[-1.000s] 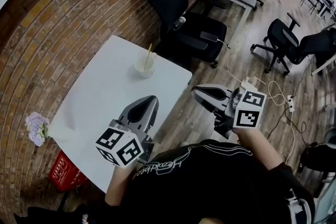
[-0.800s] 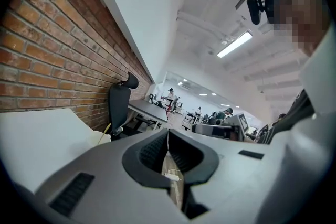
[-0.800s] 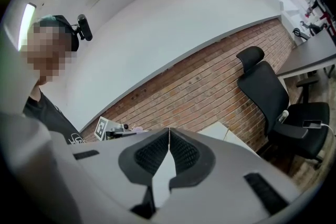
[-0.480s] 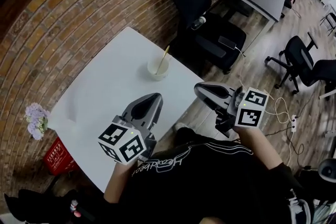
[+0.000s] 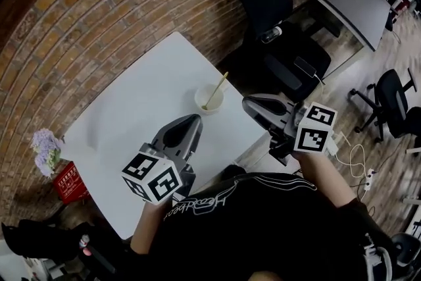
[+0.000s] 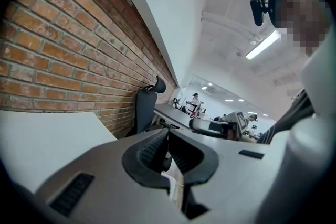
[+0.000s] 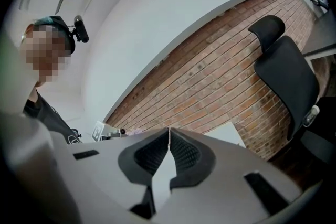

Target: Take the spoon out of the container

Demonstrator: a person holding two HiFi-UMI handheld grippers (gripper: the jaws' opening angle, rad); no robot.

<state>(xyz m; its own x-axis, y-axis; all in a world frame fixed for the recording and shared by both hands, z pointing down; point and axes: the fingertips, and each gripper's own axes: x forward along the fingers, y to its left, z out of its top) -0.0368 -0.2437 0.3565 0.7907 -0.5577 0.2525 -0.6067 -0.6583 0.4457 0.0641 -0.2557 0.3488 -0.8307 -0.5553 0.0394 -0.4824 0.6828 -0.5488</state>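
Come nearer to the white table since a second ago, and turned a bit, so the container now sits close ahead of both sets of jaws, not far off as before. Over the table, the left gripper; by the table's right edge, the right gripper. Both pairs of jaws shut tight, tip against tip, with nothing held between them. On the table, upright, the small pale round container: a little ahead and to the right of the left jaws, just ahead and to the left of the right jaws. Not touching either pair. Inside the container, the spoon, leaning on the rim, with its light handle sticking up and out on the side away from the left jaws. Far ahead of the jaws, a brick wall. Past the right jaws, beside the table, a black office chair. Well off to the left of the left jaws, by the table's corner, a bunch of pale purple flowers, and lower down a red box. In both gripper views, wall, chair and a bit of table beyond the shut tips.
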